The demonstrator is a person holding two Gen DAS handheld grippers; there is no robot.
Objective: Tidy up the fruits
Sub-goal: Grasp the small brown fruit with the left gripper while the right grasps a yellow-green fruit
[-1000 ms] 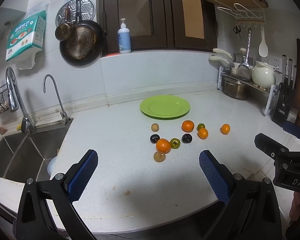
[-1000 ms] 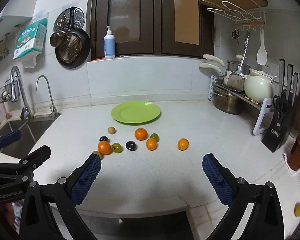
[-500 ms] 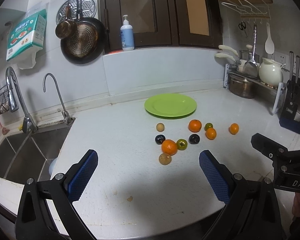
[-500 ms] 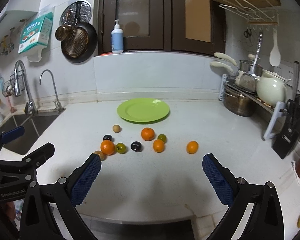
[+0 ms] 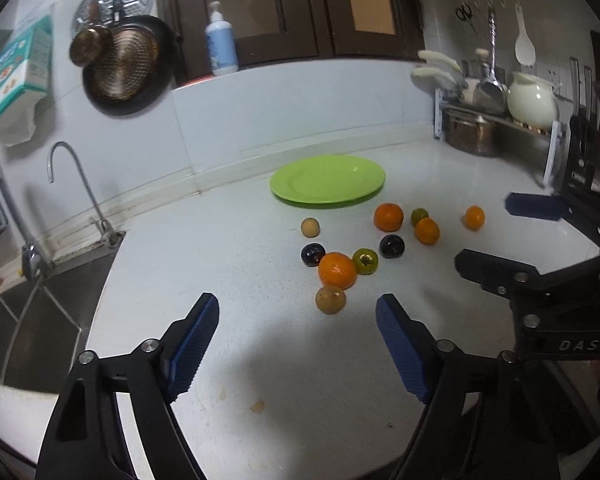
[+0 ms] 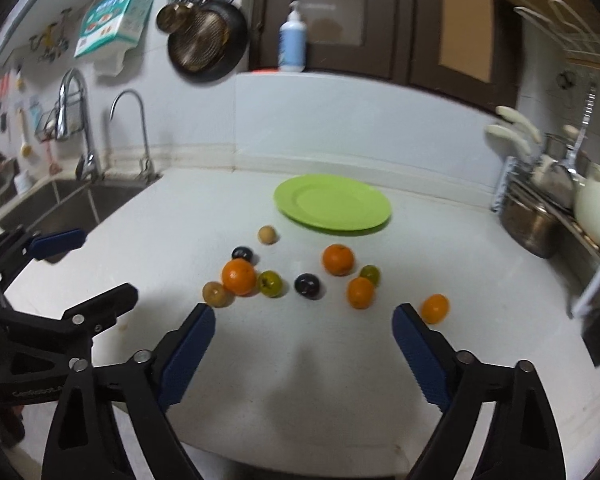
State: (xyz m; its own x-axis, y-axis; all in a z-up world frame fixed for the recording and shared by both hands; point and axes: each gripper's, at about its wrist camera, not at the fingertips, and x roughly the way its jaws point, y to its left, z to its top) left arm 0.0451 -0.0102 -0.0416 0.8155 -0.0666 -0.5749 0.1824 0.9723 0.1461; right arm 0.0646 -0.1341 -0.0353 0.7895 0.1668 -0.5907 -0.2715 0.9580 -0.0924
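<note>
We see a bare lime-green plate (image 5: 327, 178) lying flat at the frame's centre. Just below it, loose on the white counter: four oranges (image 5: 337, 270), two dark plums (image 5: 391, 245), two green tomato-like fruits (image 5: 365, 261), and two tan, longan-like balls (image 5: 330, 299), one nearest us.

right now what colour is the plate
Lime green plate, empty; clearest in the right wrist view.

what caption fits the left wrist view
Left claw closing, empty, above scattered fruit near a bare green plate.
</note>
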